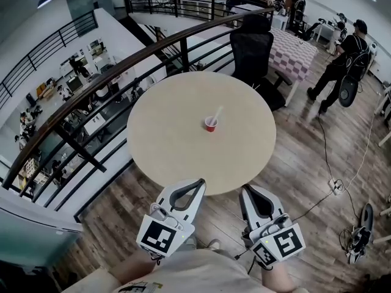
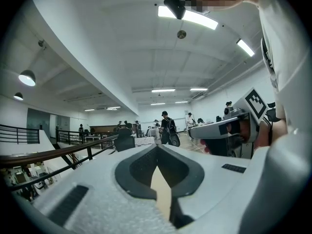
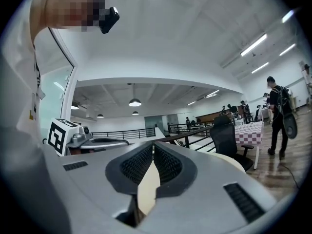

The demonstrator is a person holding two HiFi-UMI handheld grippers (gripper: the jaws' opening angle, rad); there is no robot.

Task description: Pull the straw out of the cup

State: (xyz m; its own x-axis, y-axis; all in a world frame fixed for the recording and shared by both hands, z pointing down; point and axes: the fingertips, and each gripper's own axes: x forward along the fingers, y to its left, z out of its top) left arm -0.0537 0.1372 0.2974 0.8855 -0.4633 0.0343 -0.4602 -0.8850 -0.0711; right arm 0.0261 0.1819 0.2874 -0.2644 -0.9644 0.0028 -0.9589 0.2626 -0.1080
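Red cup [image 1: 211,125], straw [image 1: 217,114], beyond hand-held grippers [image 1: 199,183] [image 1: 245,191]

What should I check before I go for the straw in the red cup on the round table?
1. The small red cup stands upright on the round beige table: ok.
2. The thin white straw sits in the cup, its top leaning up and right: ok.
3. The left tool is empty: ok, jaws together on nothing.
4. The right tool is open for the straw: not ok, jaws together.
5. Both tools are near the cup: not ok, they are at the table's near edge.
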